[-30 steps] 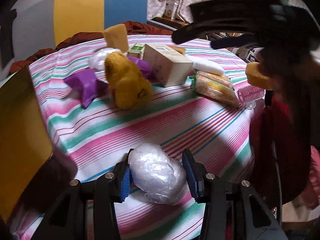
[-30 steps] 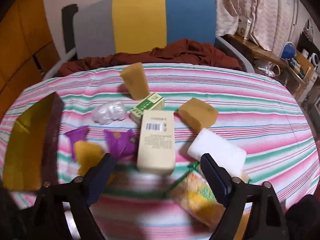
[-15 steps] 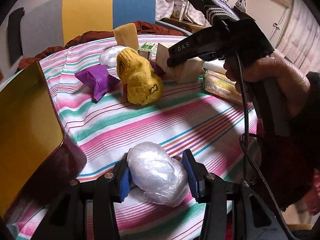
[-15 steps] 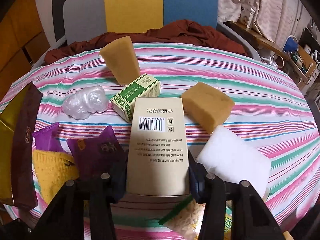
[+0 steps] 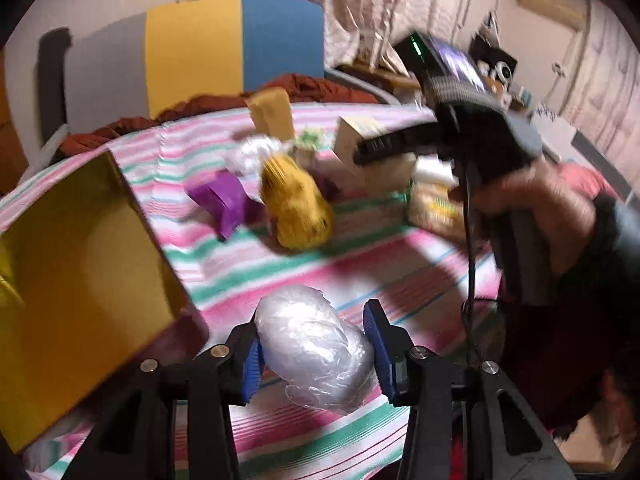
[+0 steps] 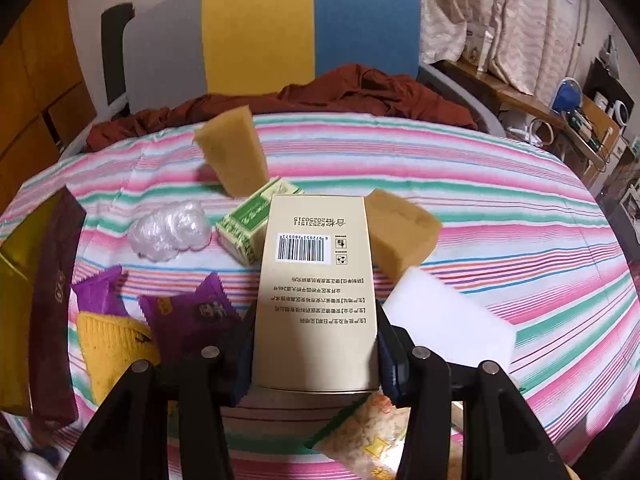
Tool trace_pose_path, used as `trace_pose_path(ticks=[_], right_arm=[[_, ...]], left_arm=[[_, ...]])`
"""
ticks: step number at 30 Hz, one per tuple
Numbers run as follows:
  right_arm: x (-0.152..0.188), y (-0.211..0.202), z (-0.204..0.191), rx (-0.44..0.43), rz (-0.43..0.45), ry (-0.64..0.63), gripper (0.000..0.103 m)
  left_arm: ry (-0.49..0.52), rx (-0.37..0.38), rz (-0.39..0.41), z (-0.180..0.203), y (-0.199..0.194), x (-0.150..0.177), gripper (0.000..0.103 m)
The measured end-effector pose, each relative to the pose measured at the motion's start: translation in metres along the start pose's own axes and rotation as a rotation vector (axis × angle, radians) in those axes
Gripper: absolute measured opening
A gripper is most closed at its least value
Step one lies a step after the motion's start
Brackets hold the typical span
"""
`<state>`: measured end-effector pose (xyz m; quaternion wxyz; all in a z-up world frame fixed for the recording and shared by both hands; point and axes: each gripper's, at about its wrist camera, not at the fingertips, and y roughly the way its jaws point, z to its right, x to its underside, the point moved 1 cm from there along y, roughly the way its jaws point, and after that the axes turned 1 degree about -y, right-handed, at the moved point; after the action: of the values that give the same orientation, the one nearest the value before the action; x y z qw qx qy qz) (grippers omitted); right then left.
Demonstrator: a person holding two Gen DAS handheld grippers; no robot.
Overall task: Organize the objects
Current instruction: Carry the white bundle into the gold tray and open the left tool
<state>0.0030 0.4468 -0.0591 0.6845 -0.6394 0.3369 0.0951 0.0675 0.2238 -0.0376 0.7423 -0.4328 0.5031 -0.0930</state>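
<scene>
My left gripper [image 5: 314,350] is shut on a clear plastic-wrapped bundle [image 5: 316,348], held just above the striped tablecloth [image 5: 360,256]. To its left stands an open box with a golden inside [image 5: 76,280]. My right gripper [image 6: 314,354] is shut on a tall beige carton with a barcode [image 6: 316,292], both pads pressing its sides. The same carton [image 5: 372,148] shows in the left wrist view under the right gripper's body, with a hand on its handle [image 5: 532,204].
On the cloth lie a yellow knitted sock [image 6: 112,344], purple snack packets [image 6: 188,316], a second plastic bundle [image 6: 170,230], a green box [image 6: 256,220], two tan sponges [image 6: 234,156], a white block [image 6: 448,324] and a snack bag [image 6: 372,436]. A chair [image 6: 312,32] stands behind.
My right gripper came down over the beige carton and closed on its sides. My left gripper rose a little with the plastic bundle, and the golden box now sits closer on its left.
</scene>
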Motion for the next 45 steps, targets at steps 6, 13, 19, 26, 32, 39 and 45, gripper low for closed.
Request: trace_pose_path(ticks=[6,13,19,26,32,39,45], right_arm=[[0.0,0.001,-0.001,0.0,-0.005,0.001,0.05],[0.011,0.014,-0.013,0.028,-0.061,-0.06,0.05],[0.013,0.015,-0.016,0.04,-0.066,-0.076,0.05],[0.012,0.015,-0.017,0.047,-0.064,-0.084,0.05],[0.011,0.017,-0.019,0.055,-0.061,-0.092,0.05],[0.012,0.017,-0.019,0.057,-0.054,-0.084,0.05],[0.011,0.012,-0.017,0.074,-0.029,-0.072,0.05]], left_arm=[[-0.071,-0.043,0.071,-0.018,-0.031,-0.014,0.046],[-0.186,-0.09,0.126,-0.049,-0.063,-0.015,0.046],[-0.347,-0.238,0.163,-0.113,-0.09,-0.002,0.046],[-0.446,-0.492,0.063,-0.192,-0.086,0.029,0.047],[-0.49,-0.548,0.034,-0.214,-0.079,0.051,0.047],[-0.513,-0.542,0.031,-0.22,-0.075,0.059,0.056],[-0.502,-0.55,0.066,-0.214,-0.088,0.059,0.08]])
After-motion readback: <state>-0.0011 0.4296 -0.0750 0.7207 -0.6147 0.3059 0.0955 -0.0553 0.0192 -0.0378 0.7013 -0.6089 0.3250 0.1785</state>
